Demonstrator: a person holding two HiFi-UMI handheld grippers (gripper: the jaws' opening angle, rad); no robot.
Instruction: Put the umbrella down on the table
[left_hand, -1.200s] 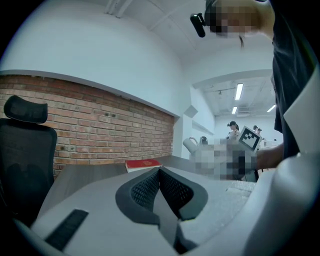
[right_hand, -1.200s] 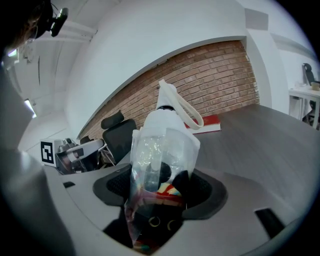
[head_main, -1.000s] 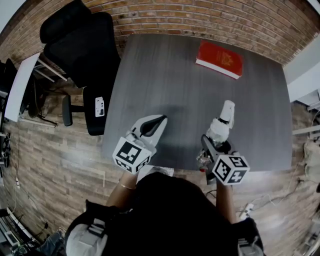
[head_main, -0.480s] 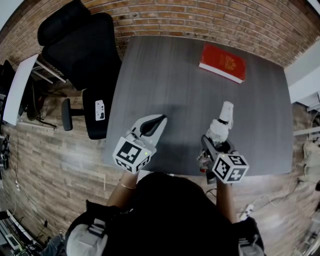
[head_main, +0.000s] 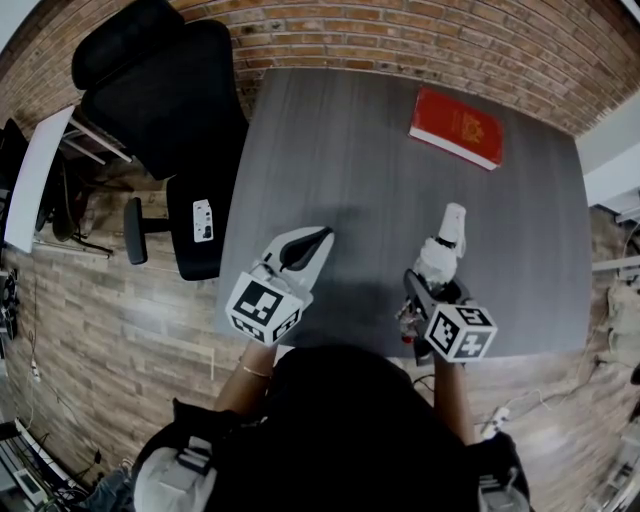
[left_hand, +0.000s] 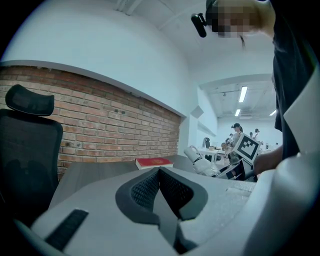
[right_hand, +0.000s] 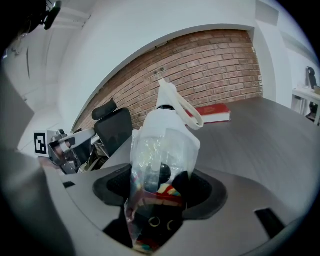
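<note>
A folded umbrella (right_hand: 165, 145) in a clear and white sleeve, with a white handle and loop at its far end, sits clamped between the jaws of my right gripper (right_hand: 162, 187). In the head view the umbrella (head_main: 441, 255) points away from me over the near right part of the grey table (head_main: 350, 150), held by the right gripper (head_main: 432, 285). Whether it touches the tabletop I cannot tell. My left gripper (head_main: 308, 248) hovers over the near left of the table, jaws shut with nothing between them; in its own view the left gripper (left_hand: 159, 175) has its pads pressed together.
A red book (head_main: 456, 127) lies at the table's far right, also visible as the red book (left_hand: 154, 162). A black office chair (head_main: 165, 95) stands left of the table. A brick wall (head_main: 420, 35) runs behind it. Wood floor lies around.
Both grippers and the umbrella stay where they were. The head view has drifted slightly, so the table and book sit a little further right in the frame.
</note>
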